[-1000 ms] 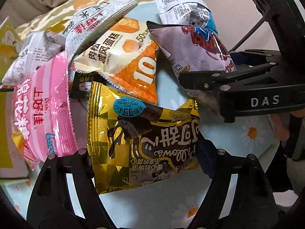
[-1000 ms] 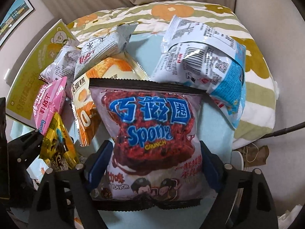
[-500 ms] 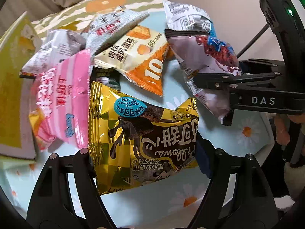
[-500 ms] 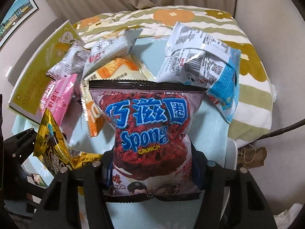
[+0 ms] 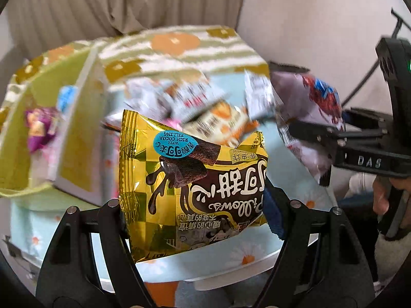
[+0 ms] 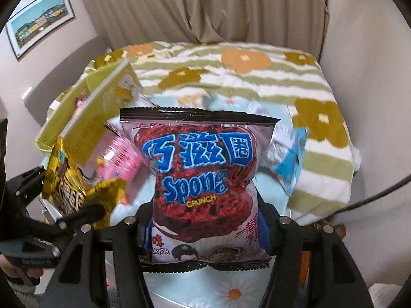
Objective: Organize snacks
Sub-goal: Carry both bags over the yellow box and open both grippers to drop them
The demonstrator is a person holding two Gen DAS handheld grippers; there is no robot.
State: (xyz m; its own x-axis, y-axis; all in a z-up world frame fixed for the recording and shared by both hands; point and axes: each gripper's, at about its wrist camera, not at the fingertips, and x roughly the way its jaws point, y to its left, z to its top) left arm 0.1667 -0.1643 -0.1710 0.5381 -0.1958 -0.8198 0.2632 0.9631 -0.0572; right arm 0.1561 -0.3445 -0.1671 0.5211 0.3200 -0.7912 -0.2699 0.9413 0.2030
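Above the table [image 5: 257,259], both claws have lifted, clamping gold packet [image 5: 190,179] and Sponge Crunch bag [image 6: 200,179].

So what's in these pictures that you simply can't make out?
- Loose snack packets, left wrist view: motion blur smears their labels.
- Contents of the green box, left wrist view: blurred, one purple item unreadable.
- Packets behind the Spong Crunch bag, right wrist view: that bag hides most of them.
- Bottom of the gold Pillows bag, left wrist view: hidden behind the left gripper.
- Right gripper pads: covered by its bag.
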